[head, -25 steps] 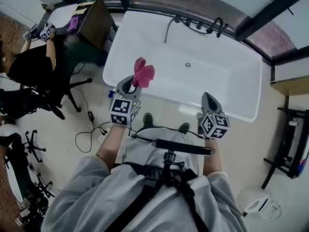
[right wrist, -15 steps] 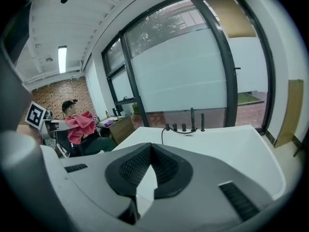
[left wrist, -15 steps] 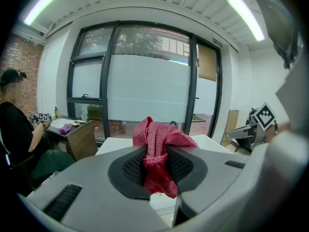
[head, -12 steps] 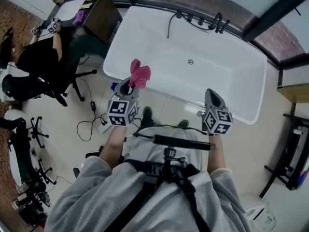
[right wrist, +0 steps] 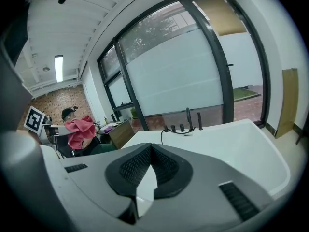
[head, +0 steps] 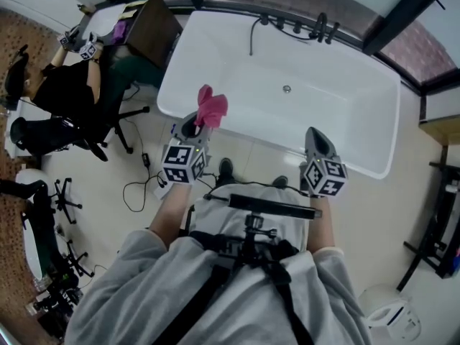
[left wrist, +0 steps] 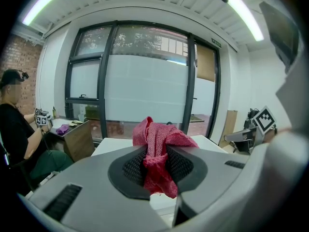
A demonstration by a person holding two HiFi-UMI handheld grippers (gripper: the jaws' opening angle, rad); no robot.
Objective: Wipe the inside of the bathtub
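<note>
Left gripper is clamped on the pink cloth. In the left gripper view the jaws pinch the cloth at its middle, w/ a bunch sticking up past the tips and a tail hanging below. Right gripper has jaws together at the tips w/ nothing between them; the right gripper view confirms that, only white tub beyond the pads.

Where things sit: I'm standing at the long near side of the bathtub, both grippers held up in front of me, approx. over the near rim. The cloth is up in the air near the tub's left end, not touching rim, wall or floor of the tub.

Progress, as I judge it: prep is done, i.e. cloth is in hand and I'm at the tub. The wipe itself doesn't look under way, since the cloth isn't on any surface. Inside looks plain white round the drain; can't tell any wiped patch from an unwiped one. So basically the whole interior is left: floor, both long walls, both ends, plus under the tap fittings.
</note>
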